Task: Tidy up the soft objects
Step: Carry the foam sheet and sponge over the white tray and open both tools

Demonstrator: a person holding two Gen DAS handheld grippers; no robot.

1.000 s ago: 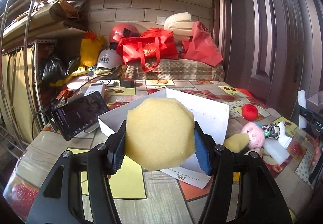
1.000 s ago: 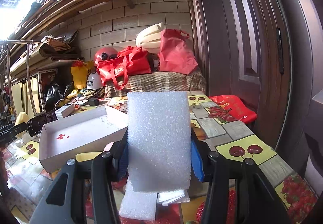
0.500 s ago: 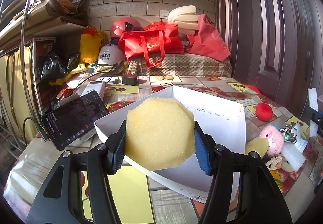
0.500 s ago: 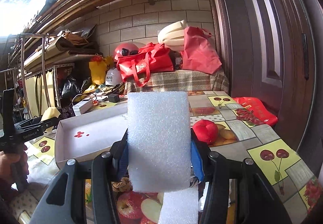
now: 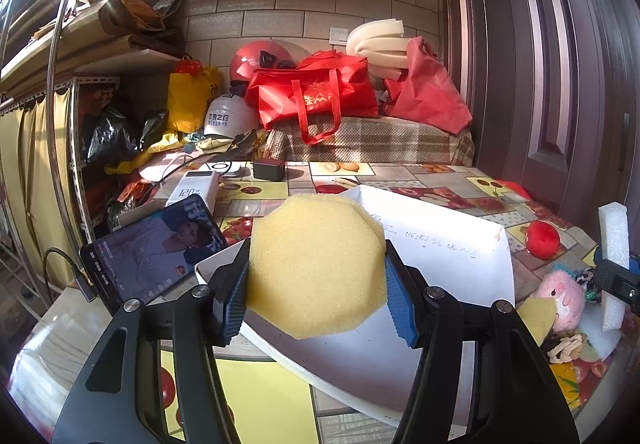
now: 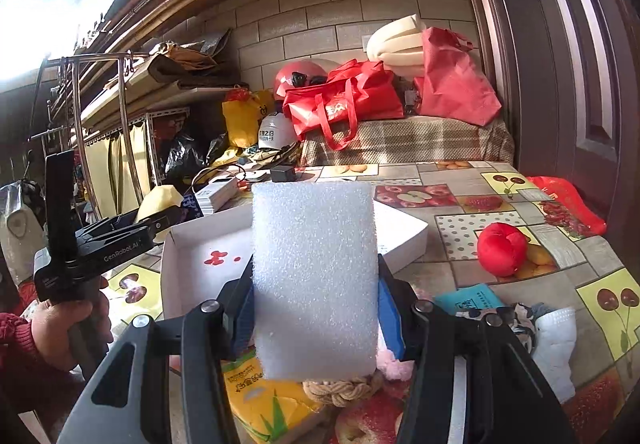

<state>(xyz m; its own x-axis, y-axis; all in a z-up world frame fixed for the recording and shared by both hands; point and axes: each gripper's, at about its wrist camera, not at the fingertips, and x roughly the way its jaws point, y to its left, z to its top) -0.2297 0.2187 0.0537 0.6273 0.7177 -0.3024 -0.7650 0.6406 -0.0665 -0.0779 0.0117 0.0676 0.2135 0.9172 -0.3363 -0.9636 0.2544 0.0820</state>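
Observation:
My left gripper (image 5: 316, 304) is shut on a yellow sponge (image 5: 316, 268) and holds it above the near left corner of the white cardboard box (image 5: 452, 256). My right gripper (image 6: 316, 312) is shut on a white foam block (image 6: 316, 276), upright, in front of the same box (image 6: 192, 268). The left gripper with its sponge also shows at the left of the right wrist view (image 6: 160, 220). The foam block shows at the right edge of the left wrist view (image 5: 612, 256).
A red soft ball (image 6: 500, 248), a pink plush toy (image 5: 560, 298), a yellow tissue pack (image 6: 260, 400), a rope knot (image 6: 340, 390) and a white cloth (image 6: 556, 344) lie right of the box. A phone (image 5: 152, 248) leans at the left. Bags and helmets crowd the back.
Both grippers have moved toward the box with their loads still held. The left gripper now hangs over the box's corner; the right gripper has shifted left and up.

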